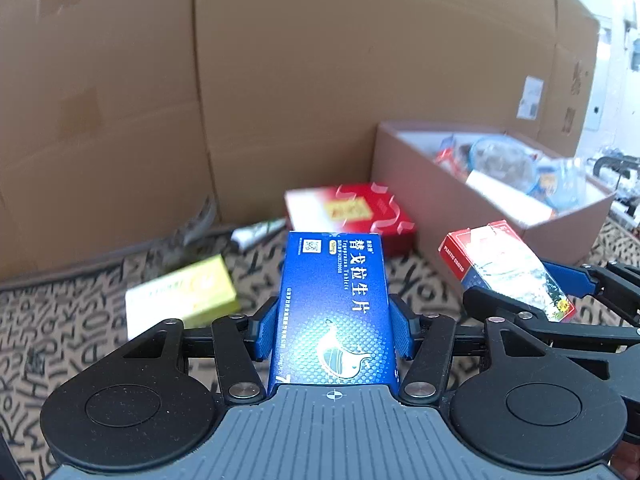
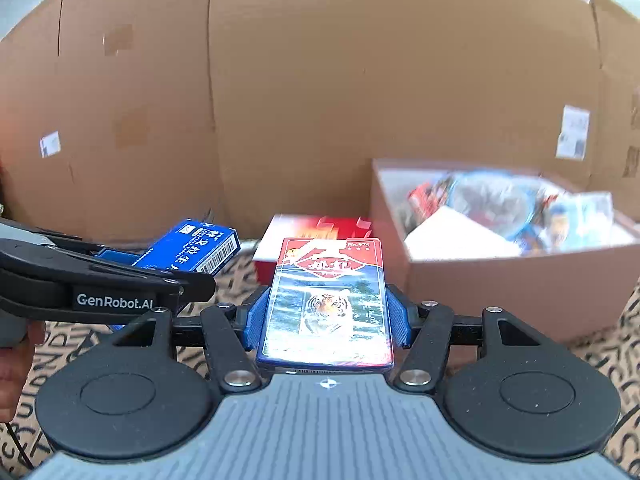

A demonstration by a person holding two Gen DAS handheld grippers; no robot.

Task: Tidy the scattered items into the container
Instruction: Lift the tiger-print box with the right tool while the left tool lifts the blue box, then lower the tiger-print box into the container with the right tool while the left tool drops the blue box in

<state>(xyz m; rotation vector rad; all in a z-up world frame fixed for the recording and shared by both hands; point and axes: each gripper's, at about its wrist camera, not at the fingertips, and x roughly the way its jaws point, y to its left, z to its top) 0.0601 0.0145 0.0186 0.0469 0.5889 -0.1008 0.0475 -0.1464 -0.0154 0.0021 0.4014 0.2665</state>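
The left tongs [image 1: 334, 332] were clamped on a blue medicine box [image 1: 334, 312], their blue pads pressing its two long sides. Its top face carried large white Chinese characters, the smaller line "Tegoprazan Tablets", a QR code and a stomach drawing. The right tongs [image 2: 324, 316] were clamped on a deck of playing cards [image 2: 326, 304], wrapped in glossy film, with a red banner of Chinese characters above a tiger's face.

The right wrist view alone showed the blue box's side with its barcode [image 2: 218, 258], the "GenRobot.AI" lettering on the left tongs' black arm, and part of a hand [image 2: 16, 364] at the frame's left edge. The left wrist view alone showed "PLASTIC COATED" printed down the card deck's red side [image 1: 454, 260], a blurred yellow-green box [image 1: 180, 296] and a white tube [image 1: 256, 234] lying on the patterned rug [image 1: 60, 340], which was covered in black letter shapes.

Both held items hung above the rug, short of the open cardboard container [image 1: 440, 200], which stood toward the rug's far right edge and already held mixed packets. A red and white box [image 1: 352, 212] lay just beside its left wall. Large cardboard panels [image 2: 320, 80] rose behind, bearing small white labels too blurred to read.
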